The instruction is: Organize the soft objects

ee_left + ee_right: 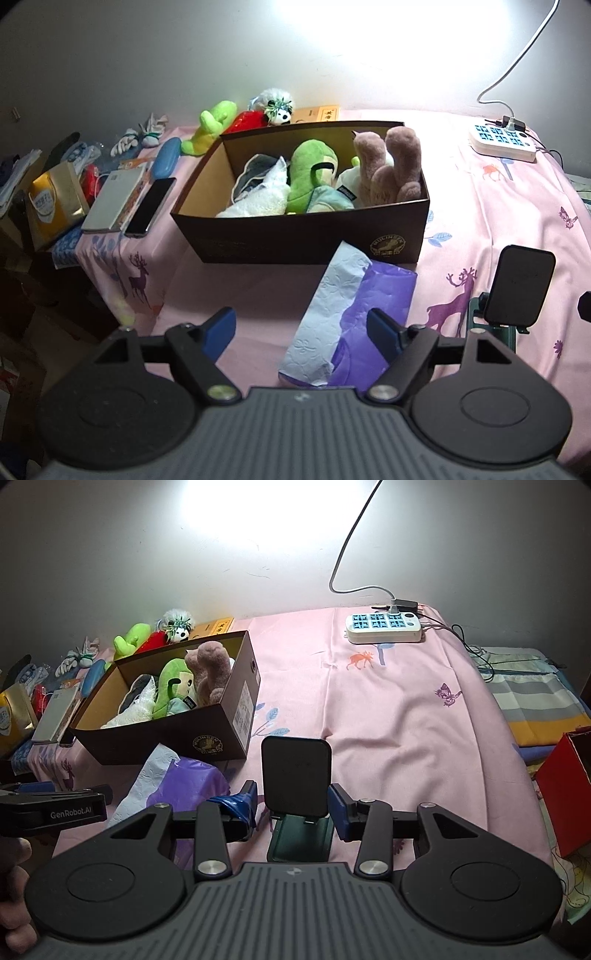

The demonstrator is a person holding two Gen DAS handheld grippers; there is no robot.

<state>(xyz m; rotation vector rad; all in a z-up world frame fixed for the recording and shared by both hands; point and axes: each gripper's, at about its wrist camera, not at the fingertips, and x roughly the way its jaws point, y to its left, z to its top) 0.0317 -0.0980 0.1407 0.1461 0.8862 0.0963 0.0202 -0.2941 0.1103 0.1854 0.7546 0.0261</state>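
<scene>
While only the right wrist view shows a red box (565, 794) at the bed's right edge, both open grippers, left gripper (301, 330) and right gripper (291, 805), hover empty above the pink sheet (388, 709), the tissue pack (347, 317) lying before the toy-filled brown box (295, 236).

The brown box (207, 738) holds plush toys (192, 679). Right of it stands a black phone stand (295, 771), between the open right hand-held gripper's (291, 805) fingers; a purple tissue pack (184, 779) lies just before the box.

Left claw (302, 334) and right claw (291, 806) agape
</scene>
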